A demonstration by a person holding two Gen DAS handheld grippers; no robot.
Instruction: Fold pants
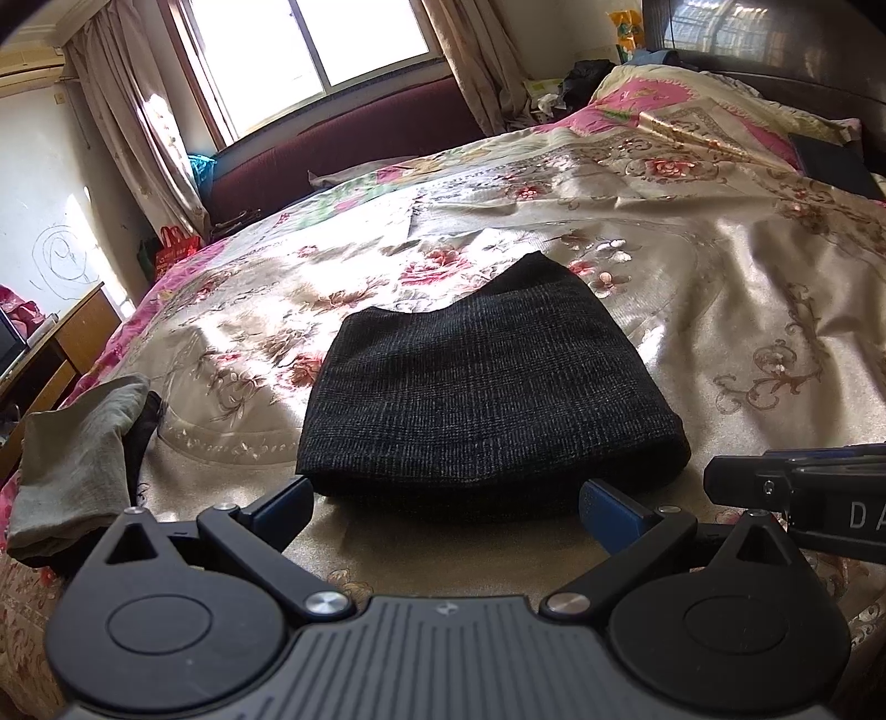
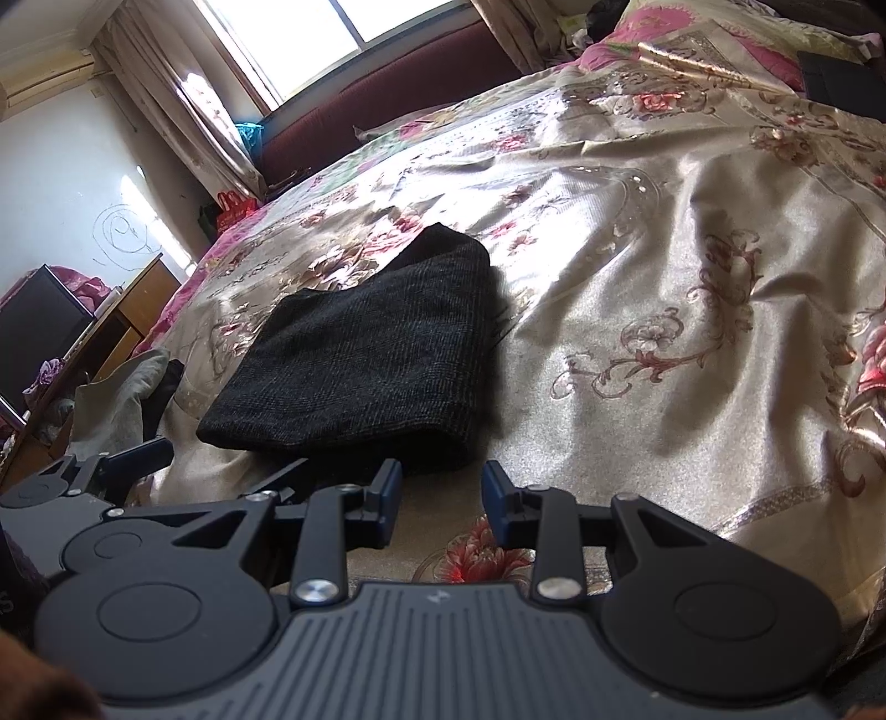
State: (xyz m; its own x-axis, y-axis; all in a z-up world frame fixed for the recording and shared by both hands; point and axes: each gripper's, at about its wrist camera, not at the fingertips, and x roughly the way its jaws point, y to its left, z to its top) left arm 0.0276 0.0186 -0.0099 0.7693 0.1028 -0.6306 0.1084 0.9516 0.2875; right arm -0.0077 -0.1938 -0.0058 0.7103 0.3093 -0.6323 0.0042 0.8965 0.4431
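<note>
The dark checked pants (image 1: 476, 387) lie folded into a compact bundle on the floral bedspread (image 1: 720, 310). They also show in the right wrist view (image 2: 365, 354), left of centre. My left gripper (image 1: 446, 507) is open wide and empty, its fingers just short of the bundle's near edge. My right gripper (image 2: 441, 501) is open and empty, just in front of the bundle's near right corner; it also shows at the right edge of the left wrist view (image 1: 797, 493). The left gripper shows at the lower left of the right wrist view (image 2: 133, 459).
A grey garment (image 1: 72, 465) with a dark piece beside it lies at the bed's left edge. Pillows (image 1: 664, 94) and a dark flat object (image 1: 830, 160) lie at the bed's far right. A wooden desk (image 2: 122, 327) stands left of the bed, under the curtained window (image 1: 310, 44).
</note>
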